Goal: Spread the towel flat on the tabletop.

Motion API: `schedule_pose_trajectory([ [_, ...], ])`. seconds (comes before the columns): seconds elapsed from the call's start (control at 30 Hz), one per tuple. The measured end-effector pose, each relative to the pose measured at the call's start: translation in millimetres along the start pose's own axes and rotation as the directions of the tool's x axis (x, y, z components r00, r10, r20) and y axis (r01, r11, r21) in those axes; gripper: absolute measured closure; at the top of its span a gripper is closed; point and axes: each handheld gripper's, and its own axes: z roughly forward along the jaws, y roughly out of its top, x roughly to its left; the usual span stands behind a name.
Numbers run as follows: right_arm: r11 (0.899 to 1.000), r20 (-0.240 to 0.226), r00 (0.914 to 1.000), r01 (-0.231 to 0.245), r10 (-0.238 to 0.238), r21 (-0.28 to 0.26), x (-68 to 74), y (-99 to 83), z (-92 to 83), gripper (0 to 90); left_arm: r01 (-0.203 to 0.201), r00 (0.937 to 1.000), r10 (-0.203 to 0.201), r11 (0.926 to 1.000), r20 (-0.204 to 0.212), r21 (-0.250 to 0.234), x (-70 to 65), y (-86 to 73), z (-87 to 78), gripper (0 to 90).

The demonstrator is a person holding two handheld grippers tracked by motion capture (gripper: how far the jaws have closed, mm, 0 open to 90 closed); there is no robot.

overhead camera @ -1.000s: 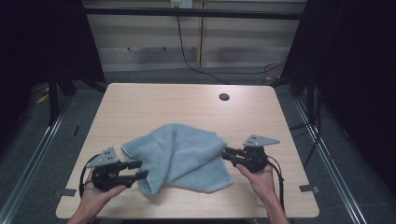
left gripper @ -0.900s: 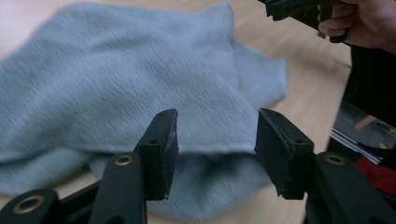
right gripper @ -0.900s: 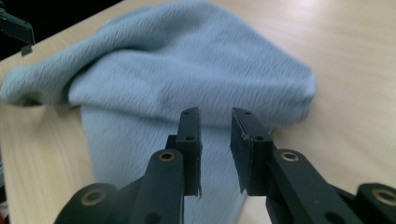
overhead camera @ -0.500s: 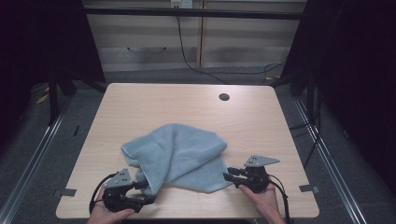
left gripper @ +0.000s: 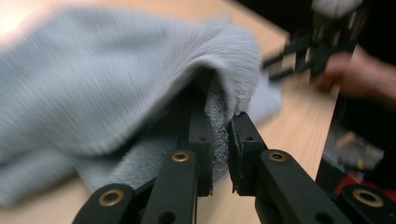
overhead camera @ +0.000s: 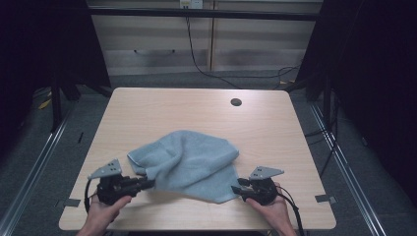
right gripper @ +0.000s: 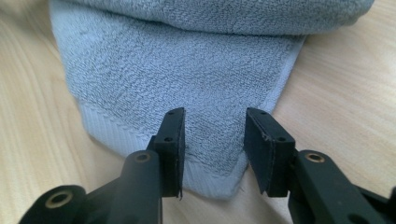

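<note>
While the towel (overhead camera: 189, 164) lies rumpled on the near half of the table (overhead camera: 147, 108), folded loosely over itself, both grippers sit at its near edge, one at each end. Its long axis runs roughly across the table, left to right, so each hand has its own corner and neither has to cross over.

At the near-left end, the left gripper (overhead camera: 142, 184) points in toward the cloth. Its jaws have just been closing, and in the left gripper view they stand nearly together with a fold of towel (left gripper: 215, 112) pinched between the pads; I judge that corner taken.

At the near-right end, the right gripper (overhead camera: 237, 189) also points inward, toward the left gripper. Its jaws have just been opening. In the right gripper view they stand apart, straddling the hemmed corner of the towel (right gripper: 210, 154), which lies flat on the wood directly ahead and under the tips. The pads do not press on it.

So the coming move turns on the right side: the corner is straight ahead between the open jaws, and closing there should give the second grip. Then the two hands, well apart along the long axis, could draw the towel out flat.
</note>
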Motion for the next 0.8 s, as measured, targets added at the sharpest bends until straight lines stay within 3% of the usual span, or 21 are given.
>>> schedule_pose_trajectory([
  [0.1,1.0,0.018,0.9995,0.027,-0.027,0.005,1.8,0.9,0.9,59.7,0.026,0.9996,-0.027,0.9961,-0.006,-0.084,6.2,19.0,-8.7,81.5],
  [0.2,1.0,0.039,0.9992,0.01,-0.01,0.005,-1.9,1.1,0.9,59.2,0.031,0.9994,-0.032,0.9912,-0.009,-0.129,9.8,34.9,-13.3,81.6],
  [0.3,1.0,0.042,0.999,0.011,-0.011,0.003,-2.1,1.2,1.4,59.0,0.073,0.9973,-0.073,0.9801,0.007,-0.184,15.6,46.7,-16.6,81.8],
  [0.4,1.0,0.053,0.9985,0.013,-0.013,0.004,-3.6,2.0,1.9,59.5,0.062,0.998,-0.062,0.9774,0.008,-0.202,18.4,60.5,-18.5,82.1],
  [0.47,1.0,0.066,0.9978,0.013,-0.013,0.002,-5.7,2.5,2.6,60.1,0.085,0.9963,-0.078,0.9704,0.037,-0.226,20.2,68.9,-20.9,82.1],
  [0.6,1.0,0.075,0.9972,0.01,-0.01,0.002,-7.4,2.6,2.6,61.0,0.089,0.996,-0.088,0.9689,0.013,-0.231,27.4,73.1,-20.4,82.2],
  [0.67,1.0,0.088,0.9959,0.02,-0.02,0.005,-7.3,2.7,2.6,63.4,0.047,0.9958,-0.061,0.9792,-0.068,-0.198,31.1,69.9,-17.9,82.2],
  [0.7,1.0,0.091,0.9957,0.018,-0.018,0.005,-7.3,2.6,2.5,65.5,0.017,0.9916,-0.038,0.9852,-0.123,-0.171,35.2,66.1,-15.6,82.2],
  [0.73,1.0,0.099,0.995,0.016,-0.016,0.005,-8.9,2.4,1.8,76.3,0.049,0.9883,-0.071,0.9868,-0.135,-0.154,47.2,58.1,-11.1,82.1],
  [0.77,1.0,0.099,0.995,0.016,-0.016,0.005,-8.9,2.4,1.8,76.3,0.049,0.9883,-0.071,0.9868,-0.135,-0.154,47.2,58.1,-11.1,82.2],
  [0.8,1.0,0.089,0.996,-0.001,0.001,0.004,-11.5,2.4,0.9,85.3,0.057,0.9842,-0.08,0.9879,-0.158,-0.144,54.5,53.1,-8.9,82.2],
])
